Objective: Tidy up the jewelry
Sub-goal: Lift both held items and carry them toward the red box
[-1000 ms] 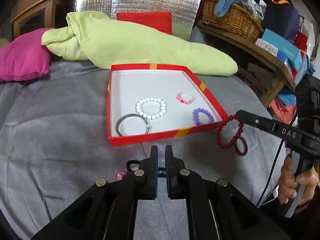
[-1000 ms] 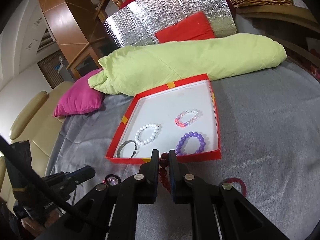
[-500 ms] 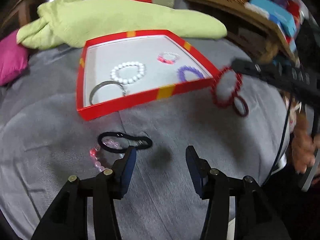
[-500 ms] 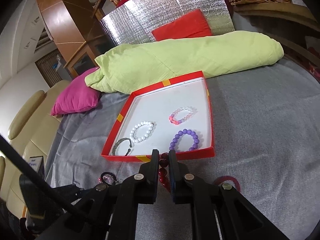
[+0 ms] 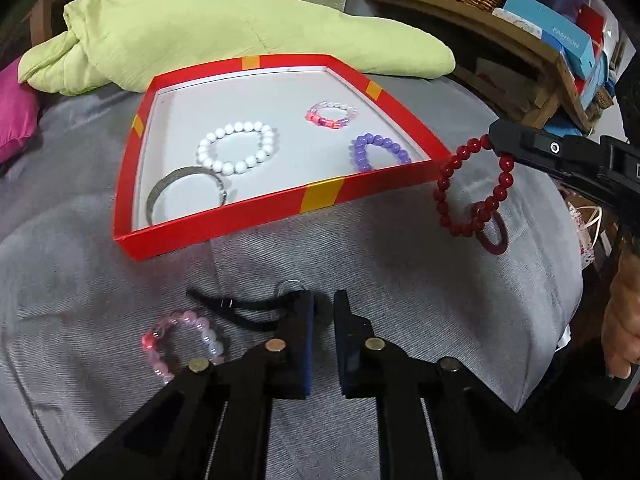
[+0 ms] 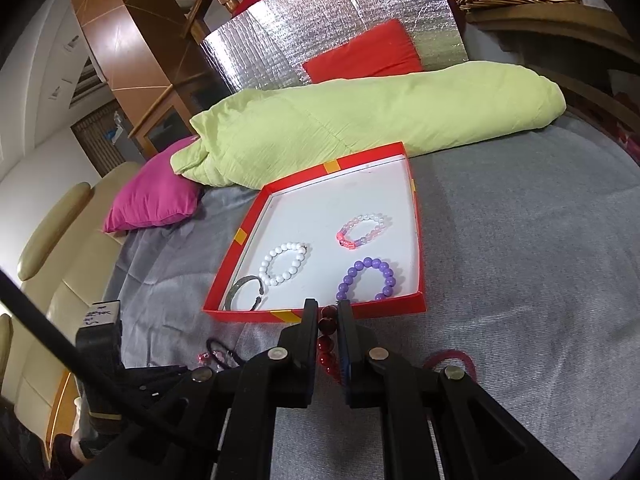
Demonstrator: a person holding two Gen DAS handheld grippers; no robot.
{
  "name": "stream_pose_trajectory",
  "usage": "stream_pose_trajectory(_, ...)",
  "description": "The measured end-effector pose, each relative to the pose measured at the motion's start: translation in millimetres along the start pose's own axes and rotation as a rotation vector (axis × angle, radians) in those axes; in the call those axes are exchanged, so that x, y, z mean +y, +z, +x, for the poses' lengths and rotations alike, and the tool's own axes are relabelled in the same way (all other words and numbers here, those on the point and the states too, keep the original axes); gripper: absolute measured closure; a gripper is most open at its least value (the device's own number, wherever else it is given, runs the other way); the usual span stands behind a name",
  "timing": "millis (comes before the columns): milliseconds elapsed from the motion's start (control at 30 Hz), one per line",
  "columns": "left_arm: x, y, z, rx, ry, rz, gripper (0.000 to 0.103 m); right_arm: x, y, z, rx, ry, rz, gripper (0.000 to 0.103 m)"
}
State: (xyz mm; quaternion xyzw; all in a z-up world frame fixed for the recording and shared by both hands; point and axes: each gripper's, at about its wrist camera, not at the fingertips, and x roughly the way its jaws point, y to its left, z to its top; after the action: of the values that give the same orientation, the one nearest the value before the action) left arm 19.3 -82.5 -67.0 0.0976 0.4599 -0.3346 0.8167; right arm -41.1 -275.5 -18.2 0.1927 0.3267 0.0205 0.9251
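1. Left hand-held gripper: low over the grey cloth surface, jaws just drawn together, pinching the near end of the black band, which trails off to its left.
2. Just left of it, lying loose on the cloth: pink bead bracelet, apart from the band.
3. Ahead of it, across a bare strip of cloth: near wall of the red box, low and straight, with open room along the whole edge.
4. Inside the box, all apart from the walls except the bangle: metal bangle at the near-left corner, white bead bracelet touching it, purple bead bracelet near the right corner, pink-and-clear bracelet farther back. Back half of the box floor bare.
5. Right hand-held gripper: closed on the red bead bracelet, held clear of the cloth just outside the box's near-right corner.
6. Under the hanging loop, flat on the cloth: dark red ring.
7. Beyond the box's far wall: green blanket, close against that edge.
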Motion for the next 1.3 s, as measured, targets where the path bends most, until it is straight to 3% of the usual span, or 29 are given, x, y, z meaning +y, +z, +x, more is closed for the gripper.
stream_pose_trajectory(133, -11, 2, -4, -0.025, -0.043, 0.032, 0.093, -2, 0, -2, -0.006, -0.002, 0.002, 0.093)
stream_pose_trajectory(300, -12, 3, -2, -0.008, 0.005, 0.041, 0.091, -5, 2, -4, -0.011, -0.005, 0.013, 0.093)
stream_pose_trajectory(400, -8, 0, -9, -0.015, 0.015, 0.046, 0.074, -6, 2, -4, -0.01, -0.004, 0.013, 0.093)
stream_pose_trajectory(467, -9, -2, -20, -0.047, 0.029, 0.074, 0.056, -5, 2, -4, -0.008, -0.001, 0.012, 0.093)
stream_pose_trajectory(567, -9, -2, -30, -0.055, 0.042, 0.102, 0.047, -4, 2, -3, -0.006, 0.002, 0.01, 0.093)
stream_pose_trajectory(767, -2, -1, -31, -0.038, 0.043, 0.07, 0.047, -3, 1, -2, -0.001, 0.0, 0.008, 0.093)
stream_pose_trajectory(1033, 0, 1, -4, 0.019, 0.063, 0.068, 0.048, -2, 0, -1, 0.001, -0.001, 0.007, 0.093)
stream_pose_trajectory(1100, 2, 1, 0, 0.015, 0.068, 0.062, 0.055, -3, 1, -1, 0.003, 0.001, 0.009, 0.093)
stream_pose_trajectory(1167, 3, 1, 0, 0.006, 0.06, 0.063, 0.081, -3, 1, -1, 0.002, 0.004, 0.01, 0.093)
stream_pose_trajectory(1200, 3, 1, 1, 0.014, 0.036, 0.051, 0.088, -4, 0, -2, 0.001, 0.005, 0.011, 0.093)
stream_pose_trajectory(1300, 0, 1, 0, 0.004, 0.049, 0.058, 0.09, -6, 1, -4, -0.004, 0.006, 0.016, 0.093)
